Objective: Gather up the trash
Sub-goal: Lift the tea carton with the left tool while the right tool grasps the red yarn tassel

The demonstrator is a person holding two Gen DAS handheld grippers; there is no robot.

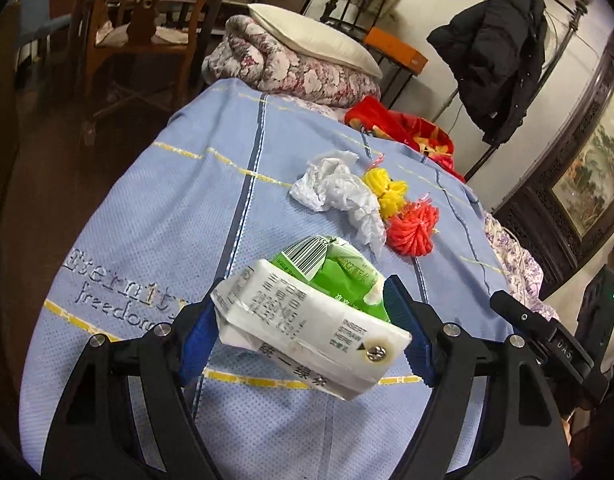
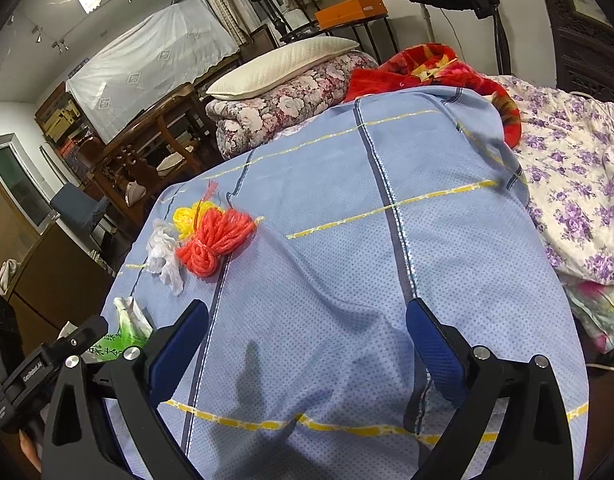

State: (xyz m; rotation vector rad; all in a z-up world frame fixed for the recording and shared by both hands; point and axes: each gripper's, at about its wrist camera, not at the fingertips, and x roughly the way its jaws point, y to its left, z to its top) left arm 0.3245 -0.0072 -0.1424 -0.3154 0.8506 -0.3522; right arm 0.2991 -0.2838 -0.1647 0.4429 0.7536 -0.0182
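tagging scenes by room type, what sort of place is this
Most likely a bedroom in a home. A bed under a blue blanket holds a white pillow on a folded floral quilt, and a black coat hangs by the wall.

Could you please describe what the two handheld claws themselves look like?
Both match: the left claw and right claw have matte black angular frames with triangular cut-outs, silver round bolts at the joints, and blue ridged pads lining each finger. No cables or sleeves are visible.
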